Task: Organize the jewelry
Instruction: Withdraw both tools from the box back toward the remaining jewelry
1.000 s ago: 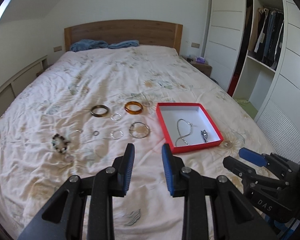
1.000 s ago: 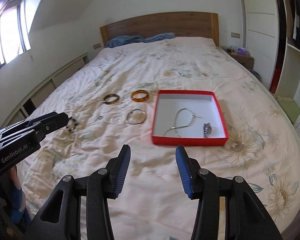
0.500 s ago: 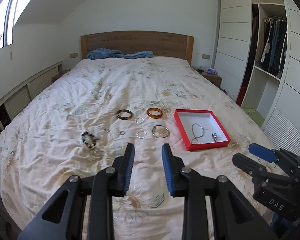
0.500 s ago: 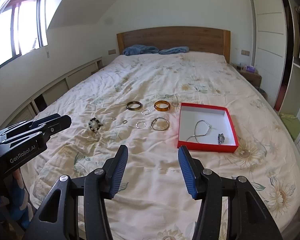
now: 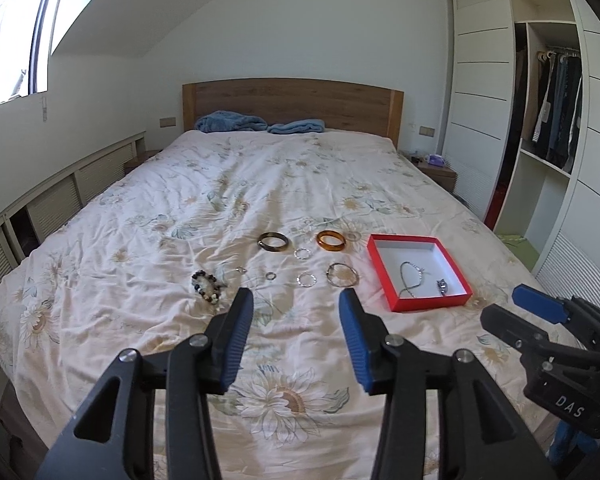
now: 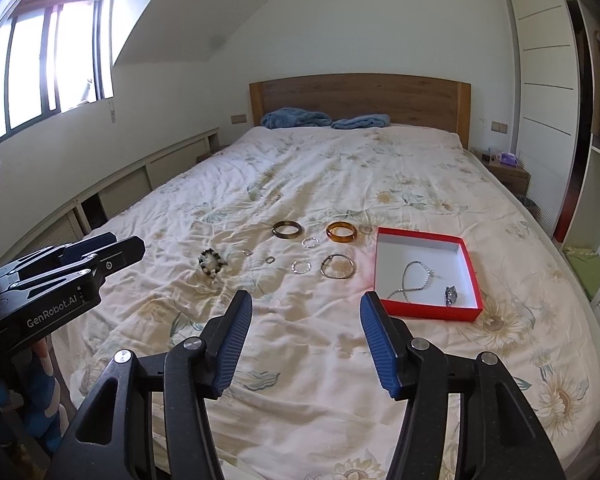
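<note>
A red tray (image 5: 381, 267) (image 6: 471, 268) lies on the bed and holds a silver chain (image 5: 410, 280) (image 6: 414, 278) and a small charm (image 5: 442, 286) (image 6: 451, 294). Left of it on the quilt lie an amber bangle (image 5: 331, 240) (image 6: 341, 232), a dark bangle (image 5: 273, 241) (image 6: 287, 229), a thin silver bangle (image 5: 342, 274) (image 6: 337, 266), a beaded bracelet (image 5: 208, 283) (image 6: 211, 262) and several small rings (image 5: 306, 280). My left gripper (image 5: 296, 336) and right gripper (image 6: 305, 340) are both open and empty, held over the near end of the bed, well short of the jewelry.
The bed (image 5: 148, 280) has a floral quilt, a wooden headboard (image 5: 292, 100) and blue towels (image 5: 230, 122) at the far end. A wardrobe (image 5: 540, 120) and nightstand (image 5: 436, 170) stand on the right; low cabinets (image 5: 60, 200) line the left wall.
Both grippers have pulled back and up from the bed, so the jewelry and tray look farther away. The left jaws have opened wider.
</note>
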The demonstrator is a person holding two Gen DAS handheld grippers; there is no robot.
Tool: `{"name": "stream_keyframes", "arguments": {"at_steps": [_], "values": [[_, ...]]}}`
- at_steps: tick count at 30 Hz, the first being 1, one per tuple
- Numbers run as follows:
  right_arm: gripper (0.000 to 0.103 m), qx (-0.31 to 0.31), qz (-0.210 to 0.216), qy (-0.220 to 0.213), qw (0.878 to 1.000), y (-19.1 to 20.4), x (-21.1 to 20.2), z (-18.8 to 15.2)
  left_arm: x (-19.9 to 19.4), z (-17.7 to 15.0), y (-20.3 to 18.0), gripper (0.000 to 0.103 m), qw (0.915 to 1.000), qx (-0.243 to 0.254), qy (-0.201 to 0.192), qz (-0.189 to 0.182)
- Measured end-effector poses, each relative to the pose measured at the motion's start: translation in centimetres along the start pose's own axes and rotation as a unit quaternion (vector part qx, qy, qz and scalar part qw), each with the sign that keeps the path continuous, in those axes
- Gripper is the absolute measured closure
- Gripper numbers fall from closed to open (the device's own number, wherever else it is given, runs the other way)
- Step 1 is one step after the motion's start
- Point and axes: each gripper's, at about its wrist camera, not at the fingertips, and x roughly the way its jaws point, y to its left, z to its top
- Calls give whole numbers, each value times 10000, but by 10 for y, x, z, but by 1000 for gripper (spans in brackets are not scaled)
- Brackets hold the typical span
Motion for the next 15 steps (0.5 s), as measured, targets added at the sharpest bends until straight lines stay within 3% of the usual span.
{"name": "stream_keyframes", "arguments": {"at_steps": [2, 8, 15], "values": [[46, 10, 18, 19, 10000, -2, 3, 0, 4, -1, 5, 54, 10000, -39, 40, 48], [46, 133, 49, 147, 9998, -9, 26, -1, 35, -9, 31, 53, 9985, -276, 463, 104], [46, 200, 201, 430, 9987, -15, 73, -6, 75, -19, 63, 53, 9955, -563, 669, 367]]}}
